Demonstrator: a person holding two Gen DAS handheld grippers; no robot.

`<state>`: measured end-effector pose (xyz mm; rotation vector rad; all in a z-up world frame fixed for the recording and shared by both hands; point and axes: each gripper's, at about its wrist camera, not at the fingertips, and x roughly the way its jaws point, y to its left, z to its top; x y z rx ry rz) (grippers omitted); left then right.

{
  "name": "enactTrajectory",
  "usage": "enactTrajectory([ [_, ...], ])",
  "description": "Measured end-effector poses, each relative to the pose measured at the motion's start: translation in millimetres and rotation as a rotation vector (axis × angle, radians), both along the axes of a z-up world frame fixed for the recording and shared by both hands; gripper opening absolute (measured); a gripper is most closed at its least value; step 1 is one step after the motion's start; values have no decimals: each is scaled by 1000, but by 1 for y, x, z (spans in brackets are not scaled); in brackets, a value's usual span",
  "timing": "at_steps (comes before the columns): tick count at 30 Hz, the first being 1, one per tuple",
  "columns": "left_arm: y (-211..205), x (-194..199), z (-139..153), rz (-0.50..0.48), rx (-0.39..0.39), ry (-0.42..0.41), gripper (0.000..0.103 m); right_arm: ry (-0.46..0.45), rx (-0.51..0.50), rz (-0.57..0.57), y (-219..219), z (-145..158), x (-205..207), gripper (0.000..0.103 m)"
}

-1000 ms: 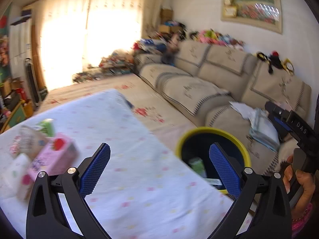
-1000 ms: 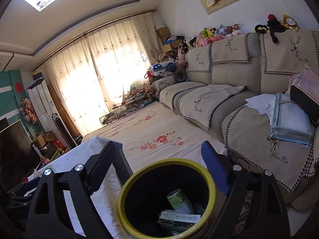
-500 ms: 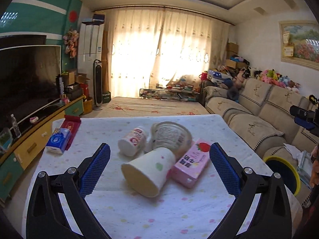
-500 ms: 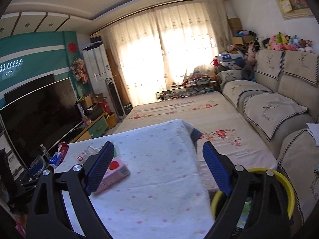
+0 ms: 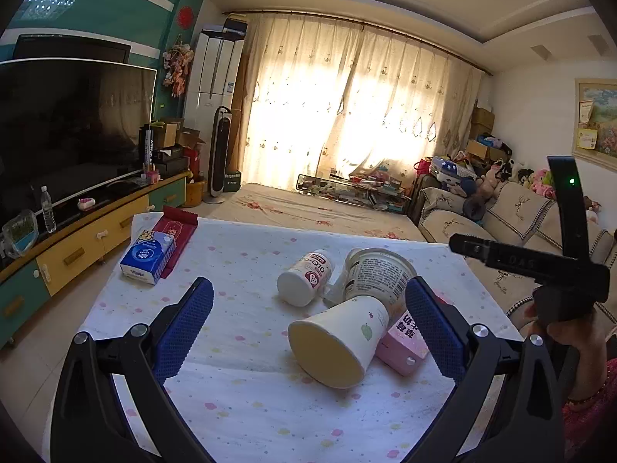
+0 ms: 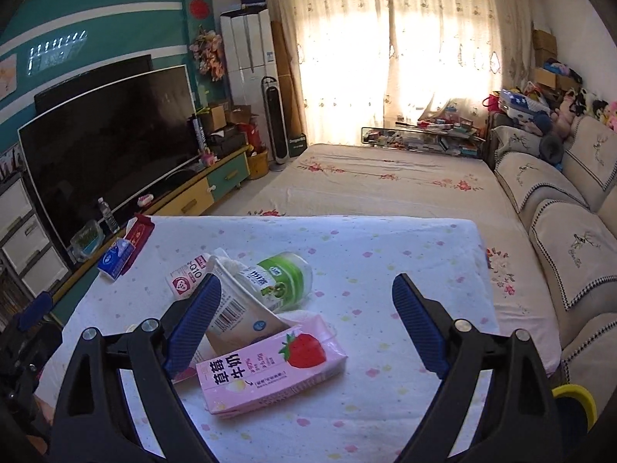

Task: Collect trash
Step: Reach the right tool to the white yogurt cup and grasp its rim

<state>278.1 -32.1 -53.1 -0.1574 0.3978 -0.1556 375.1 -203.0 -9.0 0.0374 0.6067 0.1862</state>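
Sunlit curtains glow behind the table with the white dotted cloth, where I see the trash heaped together. Far left lie a blue tissue pack and a red packet. My left gripper hovers with its blue-padded fingers spread wide, holding nothing. Between them lie a small white bottle, a clear ribbed plastic cup and a toppled white paper cup, touching one another. A pink strawberry milk carton rests against the paper cup. My right gripper is also wide open and empty, its left finger above the heap. A yellow-rimmed bin peeks in at the lower right.
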Motion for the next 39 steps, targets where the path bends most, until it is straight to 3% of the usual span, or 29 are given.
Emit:
enactTrajectory([
  [6, 3, 2, -2, 7, -20, 21, 98, 53, -61, 157, 41, -24, 24, 80],
  [11, -1, 2, -3, 10, -12, 32, 98, 92, -62, 227, 57, -41, 36, 63],
  [15, -4, 5, -6, 4, -7, 42, 98, 119, -21, 272, 57, -50, 37, 57],
  [20, -7, 4, -7, 9, 1, 39, 98, 100, -26, 333, 57, -52, 29, 37],
  [30, -9, 4, -8, 9, 9, 45, 98, 61, -78, 416, 72, -54, 10, 34],
  [32, -10, 4, -9, 9, 13, 48, 98, 78, -93, 400, 74, -59, 15, 15],
  [35, -10, 3, -9, 10, 17, 48, 98, 107, -47, 410, 72, -63, 19, 10],
  [39, -10, 3, -9, 13, 19, 44, 98, 130, 121, 456, 58, -53, 20, 5],
])
